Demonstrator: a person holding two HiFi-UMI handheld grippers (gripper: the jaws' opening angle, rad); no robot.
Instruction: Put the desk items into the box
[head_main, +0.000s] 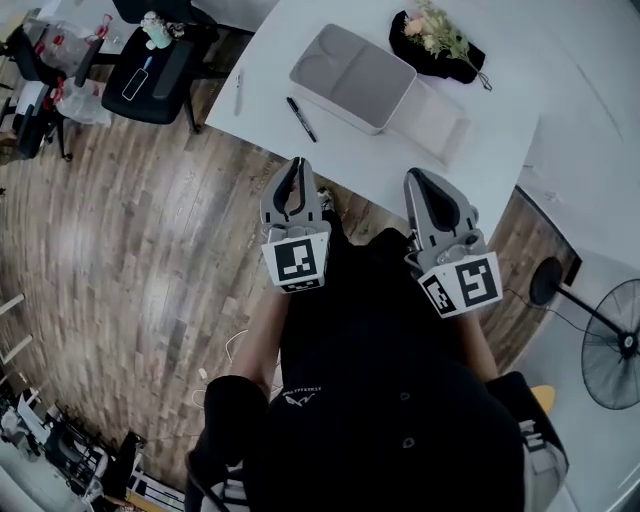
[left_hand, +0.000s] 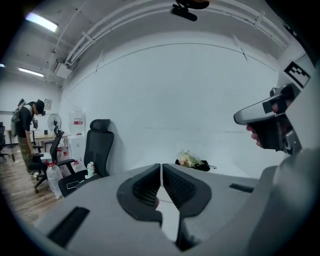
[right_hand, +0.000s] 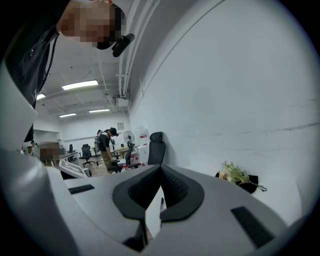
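A light grey box (head_main: 352, 78) stands on the white table (head_main: 290, 35), with a flat lid panel (head_main: 436, 120) lying to its right. A black marker (head_main: 301, 118) lies in front of the box, and a thin pen (head_main: 238, 92) lies further left. A flower bunch on black cloth (head_main: 440, 40) sits behind the box. My left gripper (head_main: 297, 164) and right gripper (head_main: 416, 177) hang side by side short of the table's near edge, both shut and empty. In the right gripper view the marker (right_hand: 161, 203) shows below the closed right gripper (right_hand: 160, 170). The flowers (left_hand: 192, 159) show past the left gripper (left_hand: 161, 170).
A black office chair (head_main: 158, 62) with small items on its seat stands left of the table on the wood floor. A floor fan (head_main: 612, 343) stands at the right. Another person (left_hand: 27, 131) bends over among chairs far off to the left.
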